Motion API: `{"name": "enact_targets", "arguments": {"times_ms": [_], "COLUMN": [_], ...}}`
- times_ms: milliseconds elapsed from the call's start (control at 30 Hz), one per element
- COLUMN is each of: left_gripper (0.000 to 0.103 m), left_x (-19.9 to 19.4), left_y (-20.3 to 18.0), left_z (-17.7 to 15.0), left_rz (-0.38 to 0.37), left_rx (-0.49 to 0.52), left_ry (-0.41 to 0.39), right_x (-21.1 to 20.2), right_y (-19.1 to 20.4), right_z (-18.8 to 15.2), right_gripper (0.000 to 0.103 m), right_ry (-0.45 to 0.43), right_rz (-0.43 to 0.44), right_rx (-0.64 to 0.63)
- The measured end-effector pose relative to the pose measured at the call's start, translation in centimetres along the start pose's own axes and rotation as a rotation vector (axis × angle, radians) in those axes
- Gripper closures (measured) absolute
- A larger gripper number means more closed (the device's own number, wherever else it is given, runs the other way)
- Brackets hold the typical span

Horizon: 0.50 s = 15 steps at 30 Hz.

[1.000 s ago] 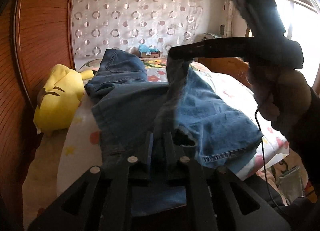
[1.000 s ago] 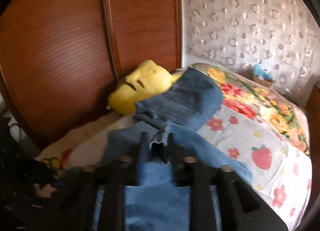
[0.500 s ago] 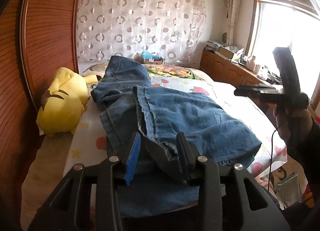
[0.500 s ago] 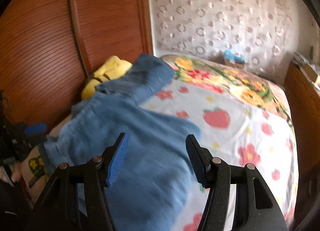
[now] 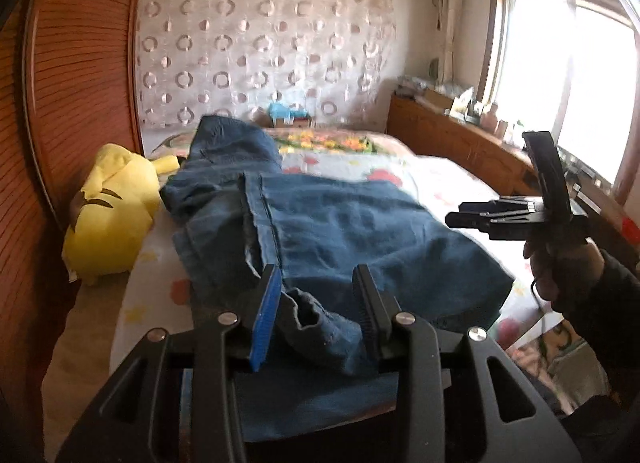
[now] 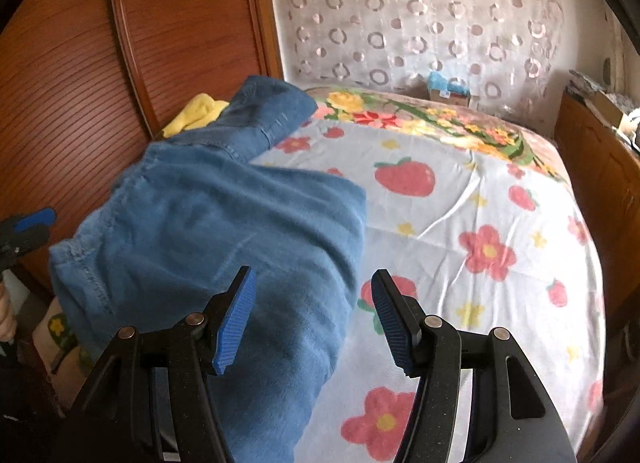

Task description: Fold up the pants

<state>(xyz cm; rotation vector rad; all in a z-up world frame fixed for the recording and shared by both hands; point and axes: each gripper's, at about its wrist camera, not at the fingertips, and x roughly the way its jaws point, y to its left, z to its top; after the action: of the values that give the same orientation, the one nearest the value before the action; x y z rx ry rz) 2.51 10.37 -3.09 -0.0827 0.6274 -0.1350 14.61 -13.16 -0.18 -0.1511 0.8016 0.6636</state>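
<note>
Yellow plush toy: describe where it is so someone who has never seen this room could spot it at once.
Start at the bed with the flower and strawberry sheet, then look to the side along the reddish wooden panelling. The yellow plush toy lies there at the bed's edge, beside the blue jeans. It is the only bright yellow, rounded thing, with dark marks on it.

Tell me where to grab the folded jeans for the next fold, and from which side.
Probably the hem end of the jeans, bunched up at the near bed edge. Come from the near side with the left tongs, already open around it; the raised cloth gives something to pinch.
</note>
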Motion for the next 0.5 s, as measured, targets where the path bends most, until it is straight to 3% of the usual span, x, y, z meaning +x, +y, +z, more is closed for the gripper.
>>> {"name": "enact_targets", "arguments": {"times_ms": [100,500], "left_gripper": [0.067,0.067], "left_x": [1.7,3.5], "left_y": [0.1,1.8], "left_z": [-0.4,-3.2], "left_rz": [0.019,0.071], "left_rx": [-0.006,-0.045], "left_ry": [0.046,0.12], "right_x": [1.5,4.0], "right_y": [-0.2,0.5], "right_z": [-0.6,-2.1], "right_gripper": [0.042,0.04], "right_ry": [0.018,0.058], "right_rz": [0.033,0.018], "right_rx": [0.044,0.041]}}
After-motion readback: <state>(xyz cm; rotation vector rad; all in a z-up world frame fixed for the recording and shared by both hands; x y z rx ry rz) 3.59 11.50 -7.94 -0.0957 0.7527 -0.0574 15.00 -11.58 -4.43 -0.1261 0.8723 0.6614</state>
